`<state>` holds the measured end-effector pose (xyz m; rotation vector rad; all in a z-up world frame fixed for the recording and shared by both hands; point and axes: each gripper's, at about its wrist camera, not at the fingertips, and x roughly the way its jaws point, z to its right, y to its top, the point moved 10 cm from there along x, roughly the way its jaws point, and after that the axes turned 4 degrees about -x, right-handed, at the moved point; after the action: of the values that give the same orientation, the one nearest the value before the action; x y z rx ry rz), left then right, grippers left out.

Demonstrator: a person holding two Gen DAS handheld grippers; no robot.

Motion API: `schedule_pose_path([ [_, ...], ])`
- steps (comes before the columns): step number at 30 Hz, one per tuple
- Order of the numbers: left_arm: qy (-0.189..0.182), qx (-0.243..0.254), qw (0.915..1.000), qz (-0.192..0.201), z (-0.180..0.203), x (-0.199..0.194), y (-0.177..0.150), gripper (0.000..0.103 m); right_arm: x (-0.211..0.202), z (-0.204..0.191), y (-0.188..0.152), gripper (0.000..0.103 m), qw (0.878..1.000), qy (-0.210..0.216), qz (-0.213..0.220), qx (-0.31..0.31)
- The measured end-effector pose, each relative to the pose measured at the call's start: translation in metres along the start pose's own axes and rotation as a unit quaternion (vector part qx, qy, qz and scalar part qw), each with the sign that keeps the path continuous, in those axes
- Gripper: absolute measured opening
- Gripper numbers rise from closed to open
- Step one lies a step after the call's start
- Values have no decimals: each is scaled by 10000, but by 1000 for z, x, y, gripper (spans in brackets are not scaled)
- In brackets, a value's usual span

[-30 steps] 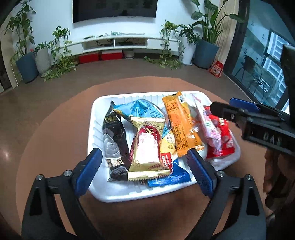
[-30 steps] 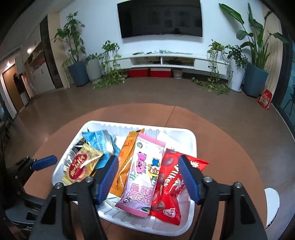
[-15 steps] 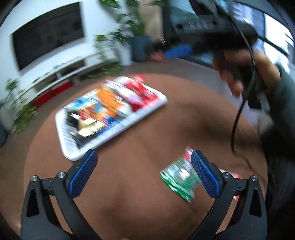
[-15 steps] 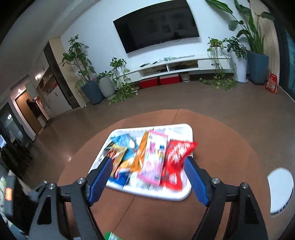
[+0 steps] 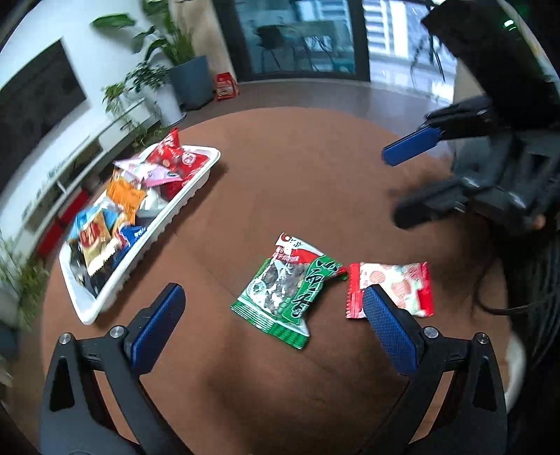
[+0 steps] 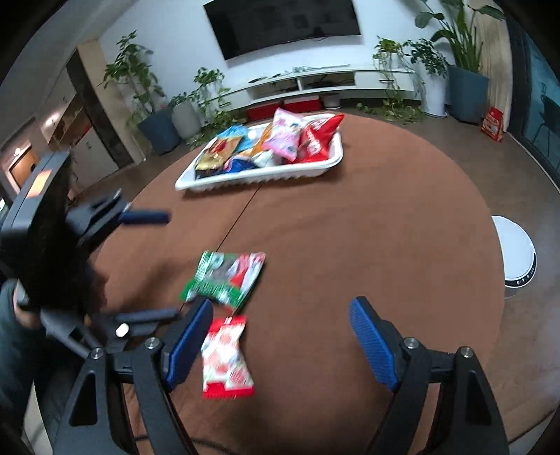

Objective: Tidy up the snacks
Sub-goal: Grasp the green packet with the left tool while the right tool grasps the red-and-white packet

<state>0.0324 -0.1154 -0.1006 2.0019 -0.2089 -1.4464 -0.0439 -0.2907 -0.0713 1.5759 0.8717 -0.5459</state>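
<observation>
Grippers, left (image 5: 273, 329) and right (image 6: 280, 339), have swung from the tray (image 5: 196, 196) to two loose packets (image 5: 290, 290), jaws open, empty.

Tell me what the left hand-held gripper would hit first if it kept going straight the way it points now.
Most likely the green snack packet lying on the brown table. It sits between the open fingers of the left hand-held gripper, just ahead of them, untouched. Depth is hard to judge, so it could land on bare tabletop beside it.

Living room behind round brown tabletop (image 6: 350, 224)
Wall TV (image 6: 280, 24), potted plants (image 6: 458, 45), white low shelf (image 6: 332, 75), white round floor device (image 6: 514, 255).
</observation>
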Motion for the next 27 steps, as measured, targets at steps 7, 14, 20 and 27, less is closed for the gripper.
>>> schedule_pose_path([
  [7,-221,315,9987,-326,-10,18,6,103,9,-19,-21,85,9991,110,-260,-323],
  [14,-846,514,9912,-876,-12,43,8,102,16,-20,-24,85,9986,247,-384,-269],
  [20,-1157,332,9891,-845,-22,55,12,95,24,-25,-30,85,9974,318,-535,-365],
  [27,-1313,483,9847,-1041,-23,73,12,72,29,-30,-34,82,9961,330,-636,-507],
])
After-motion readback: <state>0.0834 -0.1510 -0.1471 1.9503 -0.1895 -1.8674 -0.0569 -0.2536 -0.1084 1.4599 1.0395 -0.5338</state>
